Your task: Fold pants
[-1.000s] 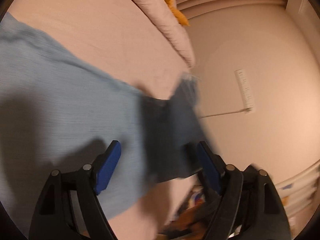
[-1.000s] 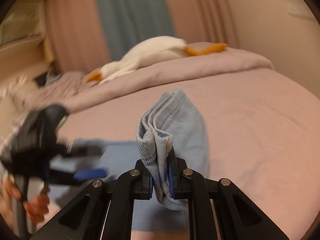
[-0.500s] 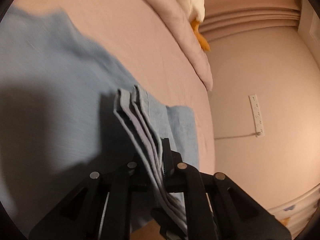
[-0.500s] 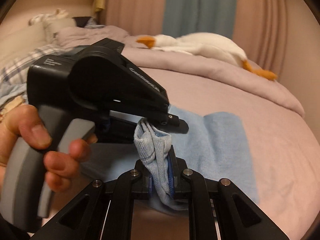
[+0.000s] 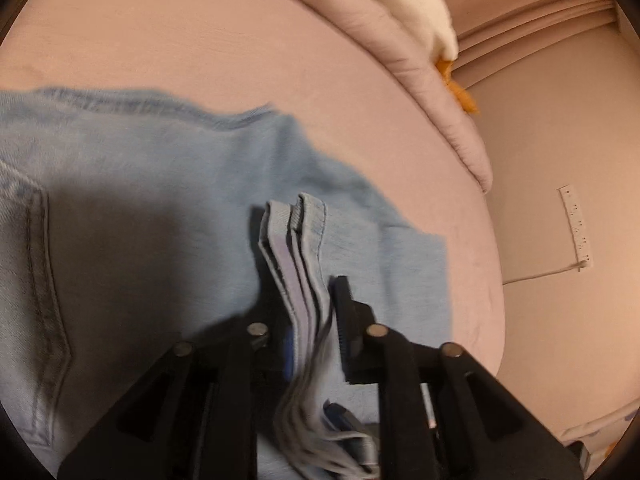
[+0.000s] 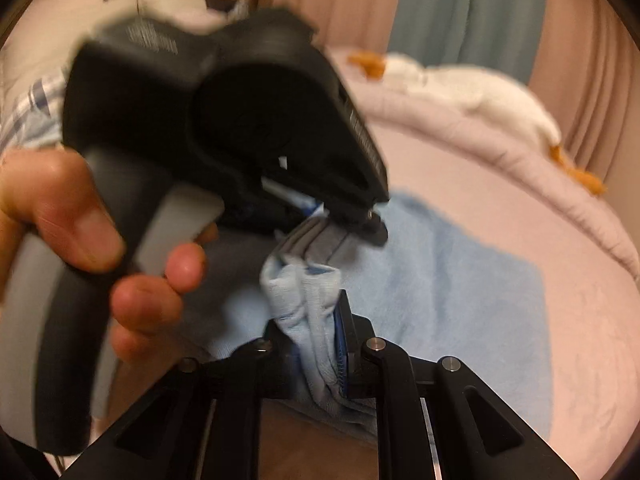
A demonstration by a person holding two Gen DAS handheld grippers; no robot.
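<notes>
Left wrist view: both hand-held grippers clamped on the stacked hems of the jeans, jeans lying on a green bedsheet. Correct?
Not quite: the bedsheet is pink, not green, as the left wrist view shows. The rest holds: the left hand-held gripper and the right hand-held gripper are each clamped on the stacked hems of the light blue jeans, which lie on that sheet.

Left gripper (image 6: 356,216) housing, top face: pale print, too blurred to read.
Left gripper housing, side edge: white lettering, smeared, unreadable.
Pants (image 5: 168,184): no readable label.
</notes>
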